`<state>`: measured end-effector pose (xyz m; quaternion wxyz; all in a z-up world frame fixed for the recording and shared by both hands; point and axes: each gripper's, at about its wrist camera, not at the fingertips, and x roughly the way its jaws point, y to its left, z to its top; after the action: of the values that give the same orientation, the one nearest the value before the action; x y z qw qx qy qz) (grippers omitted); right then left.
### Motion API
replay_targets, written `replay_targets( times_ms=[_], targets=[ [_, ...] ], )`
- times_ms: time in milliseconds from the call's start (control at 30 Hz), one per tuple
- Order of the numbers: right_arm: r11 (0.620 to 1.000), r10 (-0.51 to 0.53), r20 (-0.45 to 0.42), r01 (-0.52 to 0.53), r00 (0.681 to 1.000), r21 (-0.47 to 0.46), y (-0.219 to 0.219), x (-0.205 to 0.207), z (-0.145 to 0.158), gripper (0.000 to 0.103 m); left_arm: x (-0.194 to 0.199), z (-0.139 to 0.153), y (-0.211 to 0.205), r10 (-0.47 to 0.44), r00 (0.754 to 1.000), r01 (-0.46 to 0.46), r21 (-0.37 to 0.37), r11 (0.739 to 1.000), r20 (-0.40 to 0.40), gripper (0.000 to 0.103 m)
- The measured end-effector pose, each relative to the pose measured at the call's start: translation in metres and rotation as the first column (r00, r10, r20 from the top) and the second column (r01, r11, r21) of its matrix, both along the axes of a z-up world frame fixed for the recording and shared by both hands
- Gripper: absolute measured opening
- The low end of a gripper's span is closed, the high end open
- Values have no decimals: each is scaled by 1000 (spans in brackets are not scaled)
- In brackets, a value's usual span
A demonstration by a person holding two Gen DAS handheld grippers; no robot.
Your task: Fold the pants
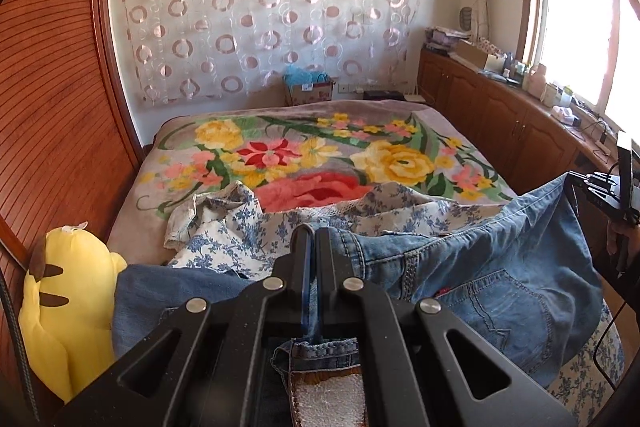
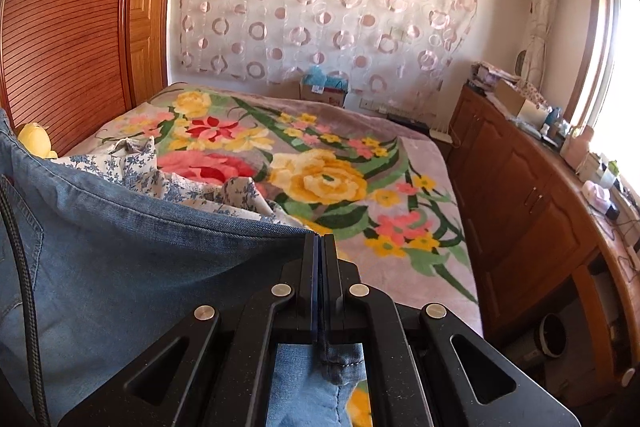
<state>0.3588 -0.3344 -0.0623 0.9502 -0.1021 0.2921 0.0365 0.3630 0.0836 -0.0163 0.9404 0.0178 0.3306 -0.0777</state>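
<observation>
Both claws clamp the jeans (image 1: pixel 500 267): left claw (image 1: pixel 311 239) pinches the waistband, right claw (image 2: pixel 319 247) pinches a denim edge. Jeans hang stretched above the bed (image 2: pixel 424 163), over a floral cloth (image 1: pixel 224 227).

the faded blue denim pants (image 1: pixel 500 279) are coarse woven cloth with raised stitched seams and a frayed waistband. the matt black plastic left gripper (image 1: pixel 312 239) and the matt black plastic right gripper (image 2: pixel 319 243) carry shiny round metal rivets. the plush floral fleece blanket (image 2: pixel 360 163) looks soft and fuzzy. the thin blue-flowered white cotton cloth (image 1: pixel 240 223) is crumpled. the reddish slatted wooden wardrobe (image 1: pixel 60 107) has a satin varnish. the yellow plush toy (image 1: pixel 60 311) is velvety
</observation>
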Motion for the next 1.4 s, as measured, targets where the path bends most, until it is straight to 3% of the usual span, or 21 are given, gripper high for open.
replay_targets(
  times_ms=[433, 900, 1100, 1167, 1367, 1400],
  targets=[
    [996, 5, -38, -1, 999, 93, -12, -1, 5, 1, 7, -8, -8, 2, 1000, -2, 36, 999, -10, 2],
    [993, -15, -27, 18, 1000, 116, -9, -9, 6, 5, -9, -5, -12, 25, 1000, -25, 59, 998, 1, 3],
    [993, -20, -13, 21, 1000, 116, -1, -17, 7, 7, -17, 0, -13, 48, 999, -50, 94, 994, 20, 8],
    [992, -21, -9, 22, 1000, 125, -1, -21, 8, 8, -21, 2, -14, 49, 999, -51, 93, 994, 24, 10],
    [990, -10, 10, 8, 1000, 144, 7, -43, 12, 8, -37, 5, -18, 34, 999, -36, 68, 997, 32, 30],
    [989, -5, 15, 3, 1000, 149, 10, -49, 14, 8, -40, 4, -20, 30, 999, -32, 65, 997, 31, 42]
  ],
)
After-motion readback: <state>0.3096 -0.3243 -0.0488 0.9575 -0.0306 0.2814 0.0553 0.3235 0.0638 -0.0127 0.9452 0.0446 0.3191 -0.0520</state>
